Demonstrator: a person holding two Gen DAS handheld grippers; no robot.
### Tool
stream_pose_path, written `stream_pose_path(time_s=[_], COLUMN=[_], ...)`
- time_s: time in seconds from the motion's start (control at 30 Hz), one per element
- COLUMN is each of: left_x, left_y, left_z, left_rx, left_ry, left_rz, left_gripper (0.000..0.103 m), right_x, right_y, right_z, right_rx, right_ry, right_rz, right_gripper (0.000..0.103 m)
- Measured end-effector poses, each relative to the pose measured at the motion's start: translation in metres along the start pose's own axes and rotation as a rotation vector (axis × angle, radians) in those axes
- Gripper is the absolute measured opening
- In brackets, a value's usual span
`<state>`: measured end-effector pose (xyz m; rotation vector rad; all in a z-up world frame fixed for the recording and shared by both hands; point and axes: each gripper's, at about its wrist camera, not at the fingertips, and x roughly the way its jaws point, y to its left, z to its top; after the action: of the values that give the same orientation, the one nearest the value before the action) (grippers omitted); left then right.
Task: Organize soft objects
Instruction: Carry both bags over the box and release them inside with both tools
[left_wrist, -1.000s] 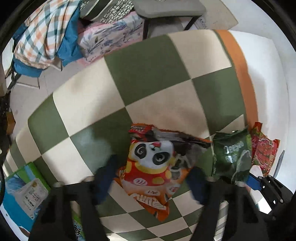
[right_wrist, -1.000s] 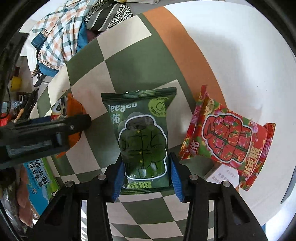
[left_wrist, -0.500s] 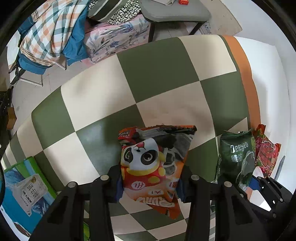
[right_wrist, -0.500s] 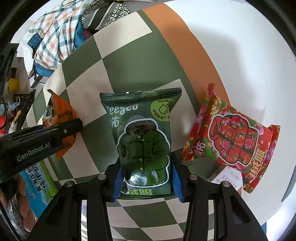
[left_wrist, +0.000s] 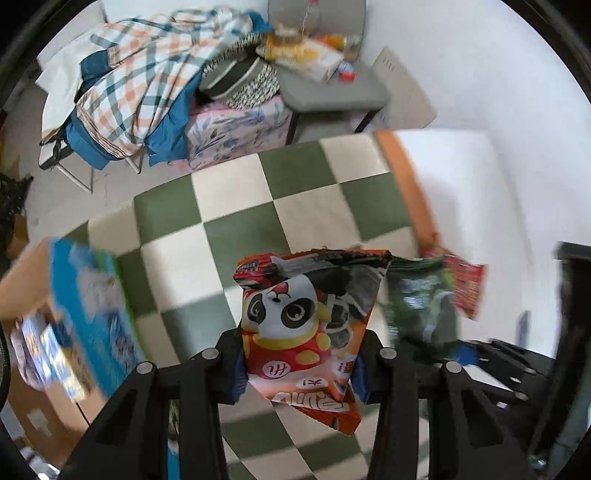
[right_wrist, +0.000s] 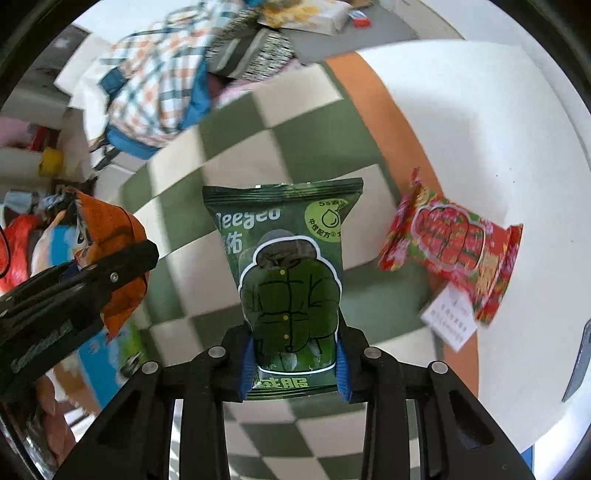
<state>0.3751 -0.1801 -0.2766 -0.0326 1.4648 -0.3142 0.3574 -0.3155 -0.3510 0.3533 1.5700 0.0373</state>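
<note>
Left gripper (left_wrist: 299, 373) pinching panda bag (left_wrist: 306, 325), right gripper (right_wrist: 293, 363) pinching green bag (right_wrist: 288, 280); both bags point lengthwise away from jaws, lifted off checkered mat (left_wrist: 236, 206) (apparently), side by side

Motion blur and covered packet edges

In the left wrist view the green packet (left_wrist: 421, 306), the red packet (left_wrist: 467, 286) behind it and the blue box (left_wrist: 88, 314) are smeared, print unreadable. The left gripper (left_wrist: 299, 373) pads cover the panda packet (left_wrist: 306, 325) sides; the white card (right_wrist: 448, 319) lies partly under the red one.
</note>
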Motion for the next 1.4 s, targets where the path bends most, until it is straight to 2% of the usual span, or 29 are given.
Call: stream_pose_path(time_s=[0.07, 0.2, 0.3, 0.4, 0.53, 0.63, 0.8, 0.93, 1.2, 1.4], left_x=[-0.03, -0.075, -0.106, -0.124, -0.136, -0.136, -0.128, -0.113, -0.087, -0.074], left_y=[0.009, 0.039, 0.075, 0.118, 0.186, 0.23, 0.288, 0.322, 0.362, 0.367], left_z=[-0.021, -0.057, -0.09, -0.12, -0.156, -0.173, -0.189, -0.189, -0.187, -0.185], left_rx=[-0.026, -0.076, -0.119, -0.174, -0.272, -0.344, -0.425, -0.452, -0.493, -0.495], left_ry=[-0.039, -0.099, -0.134, -0.136, -0.119, -0.104, -0.074, -0.029, 0.054, 0.112], left_rz=[-0.04, -0.064, -0.045, -0.019, 0.044, 0.06, 0.081, 0.087, 0.048, 0.059], left_gripper=[0.04, 0.04, 0.04, 0.04, 0.04, 0.04, 0.04, 0.04, 0.04, 0.042], right_x=[-0.013, -0.041, -0.056, -0.064, -0.056, -0.039, -0.004, 0.025, 0.067, 0.091], right_y=[0.016, 0.061, 0.098, 0.144, 0.211, 0.257, 0.329, 0.365, 0.392, 0.4], right_z=[-0.013, -0.043, -0.068, -0.097, -0.129, -0.147, -0.17, -0.177, -0.176, -0.171], right_rx=[-0.032, -0.107, -0.166, -0.229, -0.308, -0.35, -0.393, -0.402, -0.369, -0.345], right_ry=[-0.012, -0.035, -0.048, -0.041, 0.001, 0.042, 0.099, 0.135, 0.19, 0.199], right_rz=[0.021, 0.074, 0.113, 0.159, 0.216, 0.243, 0.272, 0.263, 0.257, 0.247], right_gripper=[0.036, 0.036, 0.036, 0.036, 0.036, 0.036, 0.036, 0.036, 0.036, 0.037])
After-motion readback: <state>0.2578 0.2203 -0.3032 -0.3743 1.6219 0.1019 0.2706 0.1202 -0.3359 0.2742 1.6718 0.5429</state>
